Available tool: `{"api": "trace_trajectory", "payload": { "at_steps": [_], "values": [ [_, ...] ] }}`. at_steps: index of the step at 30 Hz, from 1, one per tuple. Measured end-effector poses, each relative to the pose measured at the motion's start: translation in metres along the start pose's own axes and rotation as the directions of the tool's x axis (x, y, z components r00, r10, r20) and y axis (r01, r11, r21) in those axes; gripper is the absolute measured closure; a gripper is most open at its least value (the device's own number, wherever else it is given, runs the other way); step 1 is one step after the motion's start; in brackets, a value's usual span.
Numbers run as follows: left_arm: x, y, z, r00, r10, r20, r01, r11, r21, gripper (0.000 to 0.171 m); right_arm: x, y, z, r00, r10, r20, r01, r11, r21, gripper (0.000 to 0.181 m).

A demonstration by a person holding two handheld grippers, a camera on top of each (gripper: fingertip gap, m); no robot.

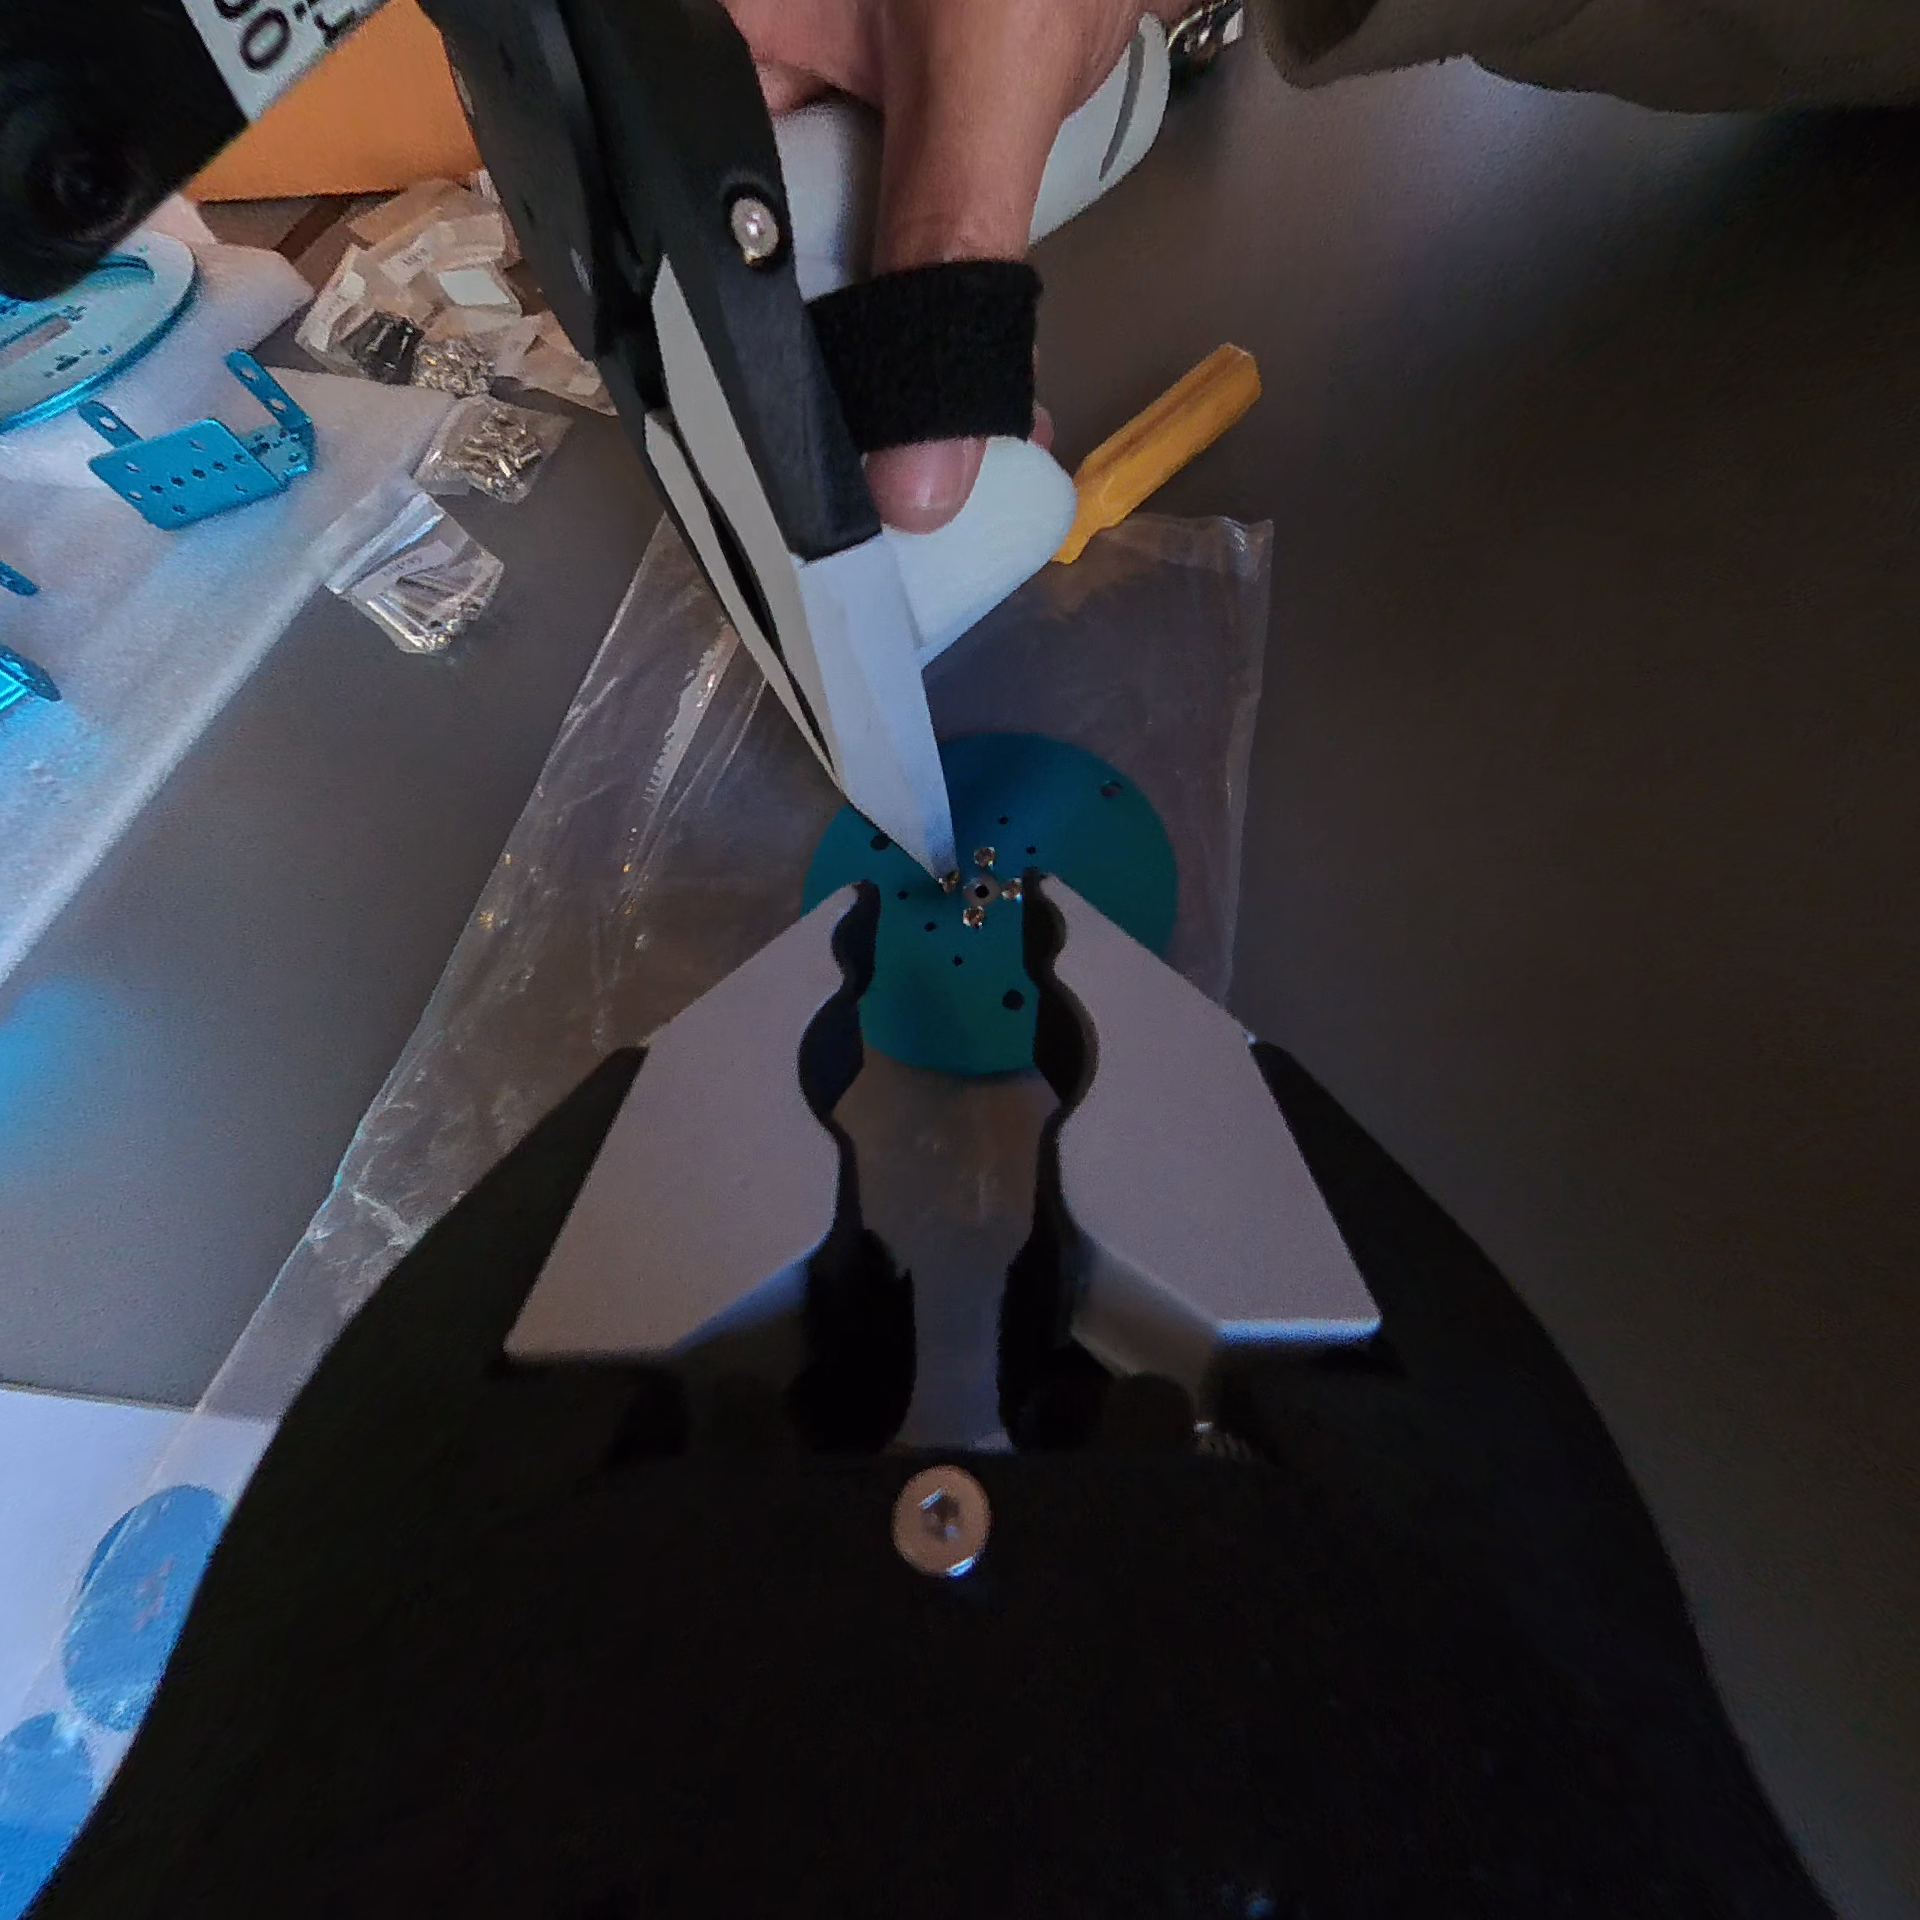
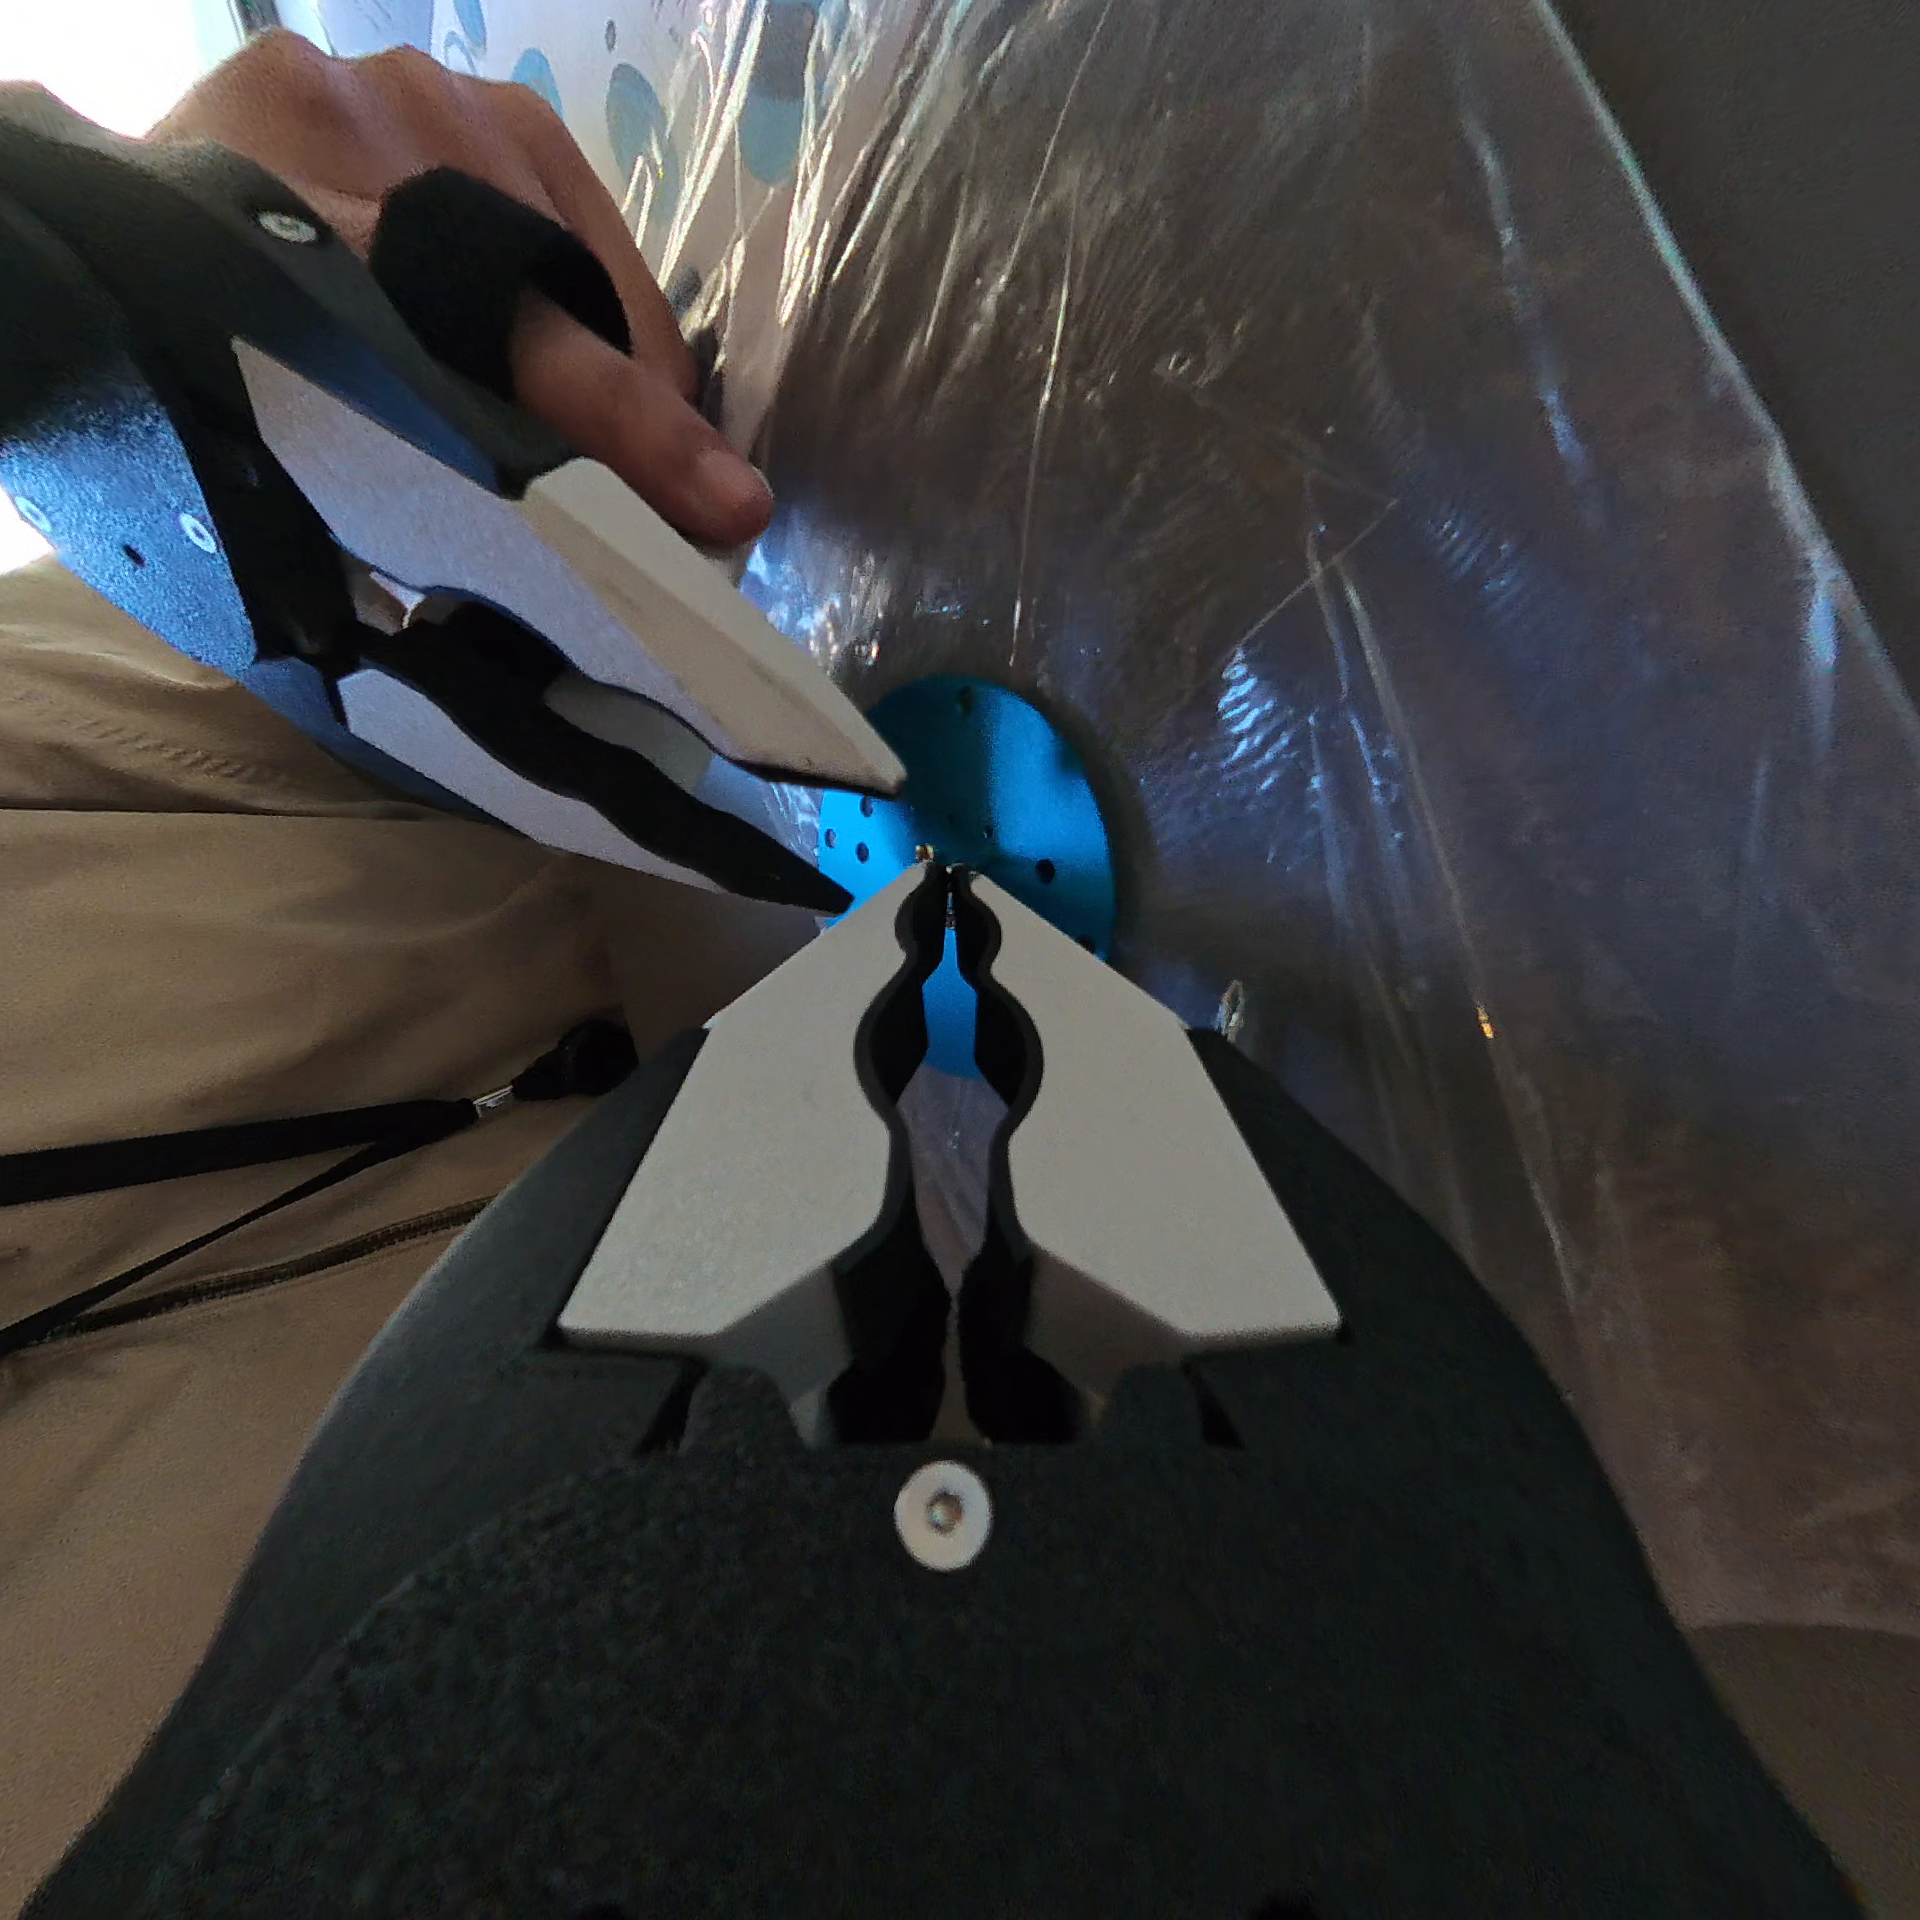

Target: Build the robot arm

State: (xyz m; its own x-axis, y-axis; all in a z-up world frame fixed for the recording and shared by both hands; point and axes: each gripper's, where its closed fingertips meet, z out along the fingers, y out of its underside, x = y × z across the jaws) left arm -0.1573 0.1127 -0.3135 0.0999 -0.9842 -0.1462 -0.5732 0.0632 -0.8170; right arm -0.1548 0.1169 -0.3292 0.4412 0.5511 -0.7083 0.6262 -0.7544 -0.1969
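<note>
A blue round disc (image 1: pixel 1081 831) with many small holes lies on a clear plastic bag (image 1: pixel 623 935) on the grey table. Small screws (image 1: pixel 982 855) sit around its centre hole. My left gripper (image 1: pixel 951 899) is open, its fingertips straddling the disc's centre just above it. My right gripper (image 1: pixel 943 871) comes down from above, shut on a tiny screw (image 1: pixel 948 881) at the disc's centre. In the right wrist view the right gripper (image 2: pixel 948 878) pinches the screw (image 2: pixel 949 902) over the disc (image 2: pixel 1008 769), and the open left gripper (image 2: pixel 871 842) reaches in from the left.
A yellow-handled screwdriver (image 1: pixel 1164 447) lies beyond the bag. Small bags of screws (image 1: pixel 457 343), a blue bracket (image 1: pixel 208 457) and a blue round plate (image 1: pixel 83 322) lie at the far left. The crinkled bag (image 2: pixel 1351 520) fills the right wrist view, with a beige sleeve (image 2: pixel 260 935) at its left. My two grippers' fingertips are within a few centimetres of each other. From either gripper's tips it is about 12 cm to the yellow-handled screwdriver (image 1: pixel 1164 447).
</note>
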Motion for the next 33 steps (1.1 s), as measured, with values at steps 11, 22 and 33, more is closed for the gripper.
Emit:
{"api": "trace_trajectory", "payload": {
  "at_steps": [11, 22, 33],
  "values": [
    [-0.008, 0.005, 0.008, 0.999, -0.032, 0.03, 0.033, 0.998, -0.049, 0.159, 0.0, -0.003, 0.001, 0.999, 0.008, -0.034, -0.008, 1.0, 0.005, 0.181],
    [-0.012, 0.009, 0.008, 0.998, -0.046, 0.051, 0.05, 0.996, -0.067, 0.164, 0.001, -0.007, 0.0, 1.0, 0.011, -0.029, -0.01, 0.999, 0.037, 0.179],
    [-0.012, 0.01, 0.009, 0.998, -0.047, 0.045, 0.05, 0.996, -0.074, 0.164, 0.001, -0.006, 0.0, 1.0, 0.008, -0.021, -0.008, 0.999, 0.033, 0.179]
  ]
}}
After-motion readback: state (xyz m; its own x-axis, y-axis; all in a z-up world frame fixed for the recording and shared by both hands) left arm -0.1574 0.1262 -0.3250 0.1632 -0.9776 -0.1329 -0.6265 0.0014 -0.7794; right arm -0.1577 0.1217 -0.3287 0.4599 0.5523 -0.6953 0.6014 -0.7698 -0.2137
